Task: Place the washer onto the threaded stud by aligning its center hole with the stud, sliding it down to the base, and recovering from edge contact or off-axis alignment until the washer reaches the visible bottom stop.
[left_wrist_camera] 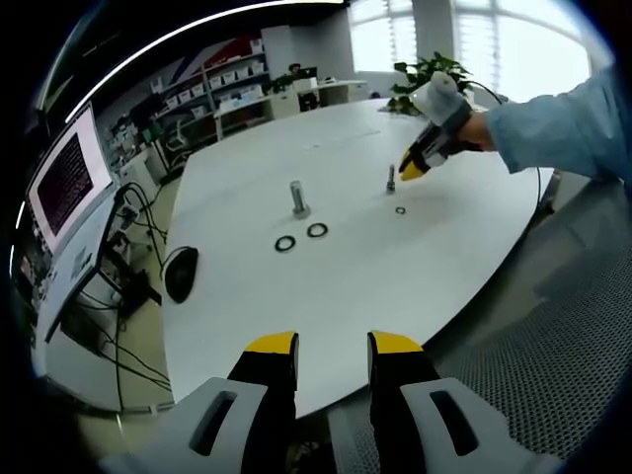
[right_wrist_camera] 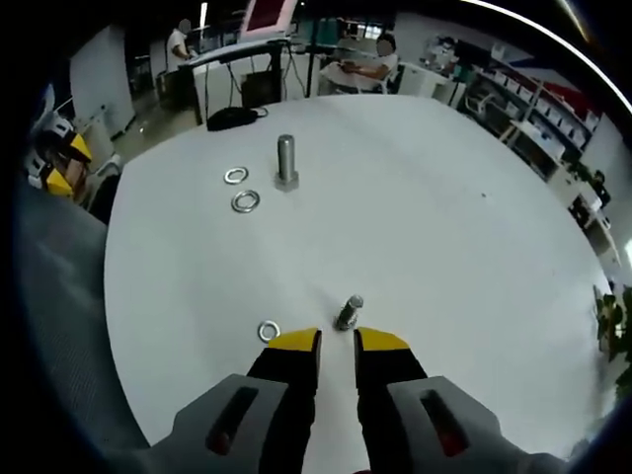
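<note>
The small threaded stud [right_wrist_camera: 348, 312] stands upright on the white table [right_wrist_camera: 425, 217], just beyond my right gripper [right_wrist_camera: 338, 343]. Its jaws are a narrow gap apart with nothing between them. A small washer [right_wrist_camera: 268, 331] lies flat on the table to the left of the jaws, apart from the stud. In the left gripper view the same stud [left_wrist_camera: 391, 180] and washer [left_wrist_camera: 400, 209] sit far across the table, with the right gripper [left_wrist_camera: 413, 168] held by a hand right beside the stud. My left gripper [left_wrist_camera: 334, 346] hangs open at the table's near edge, holding nothing.
A larger bolt [left_wrist_camera: 298, 199] stands mid-table with two bigger washers [left_wrist_camera: 285, 243] [left_wrist_camera: 317, 230] beside it. A black mouse [left_wrist_camera: 181, 274] lies near the left edge and a monitor [left_wrist_camera: 64, 183] stands beyond it. People sit at a far desk [right_wrist_camera: 370, 59].
</note>
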